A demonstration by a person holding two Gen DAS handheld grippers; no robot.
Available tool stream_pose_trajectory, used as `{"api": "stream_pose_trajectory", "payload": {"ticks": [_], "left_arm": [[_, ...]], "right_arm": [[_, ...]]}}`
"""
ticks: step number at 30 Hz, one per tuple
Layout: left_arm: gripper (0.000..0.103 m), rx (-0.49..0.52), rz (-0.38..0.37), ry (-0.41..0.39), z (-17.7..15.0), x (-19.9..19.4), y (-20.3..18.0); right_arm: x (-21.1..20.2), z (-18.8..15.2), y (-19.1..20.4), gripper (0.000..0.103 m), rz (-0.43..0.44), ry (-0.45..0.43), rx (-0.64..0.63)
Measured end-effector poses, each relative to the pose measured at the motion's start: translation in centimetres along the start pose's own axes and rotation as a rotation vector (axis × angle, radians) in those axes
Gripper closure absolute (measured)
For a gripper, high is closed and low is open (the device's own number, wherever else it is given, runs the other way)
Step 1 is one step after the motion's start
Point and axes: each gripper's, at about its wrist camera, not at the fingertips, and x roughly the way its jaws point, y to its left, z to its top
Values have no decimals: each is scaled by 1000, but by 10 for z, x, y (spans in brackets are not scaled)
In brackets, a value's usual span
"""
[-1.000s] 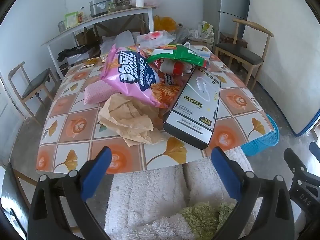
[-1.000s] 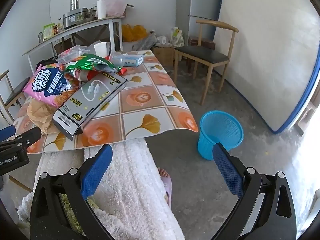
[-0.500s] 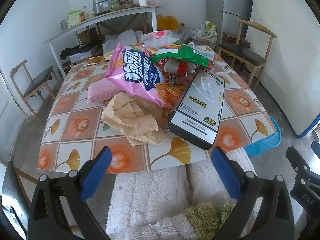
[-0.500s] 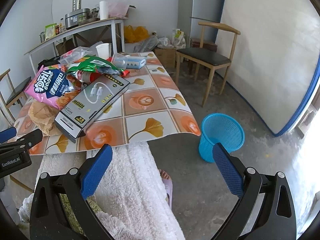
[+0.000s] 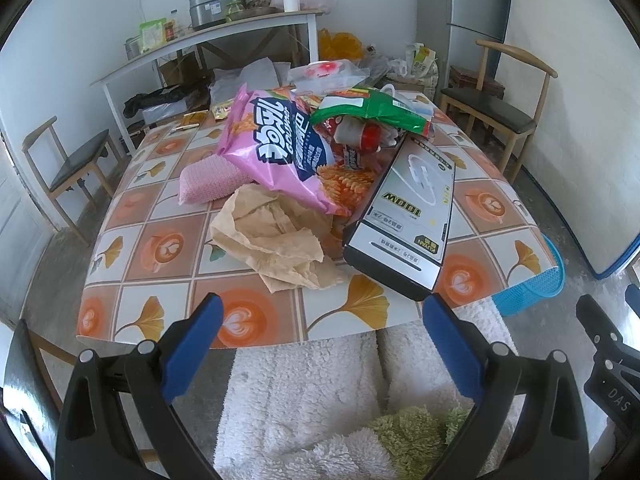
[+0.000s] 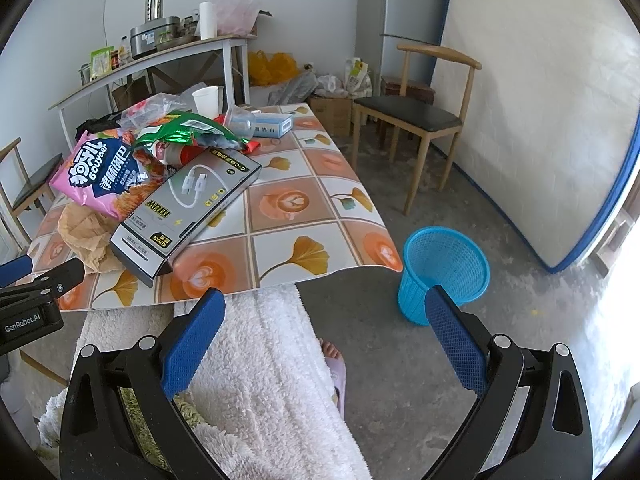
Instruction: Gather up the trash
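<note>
Left hand-held gripper spread wide, empty, near worktop edge; right hand-held gripper likewise; trash pile mid-worktop; blue bin on floor, right.

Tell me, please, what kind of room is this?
Probably a home dining or kitchen area: a table with a patterned cloth and snack wrappers, wooden chairs, a fridge, and a side shelf with pots.
</note>
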Motion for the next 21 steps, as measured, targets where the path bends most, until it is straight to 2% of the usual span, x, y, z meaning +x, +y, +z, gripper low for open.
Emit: {"api": "stream_pose_trajectory", "payload": {"ticks": [21], "left_arm": [[5, -4, 13, 9, -1, 3, 3]], "right_arm": [[1, -1, 1, 7, 2, 3, 3]]}}
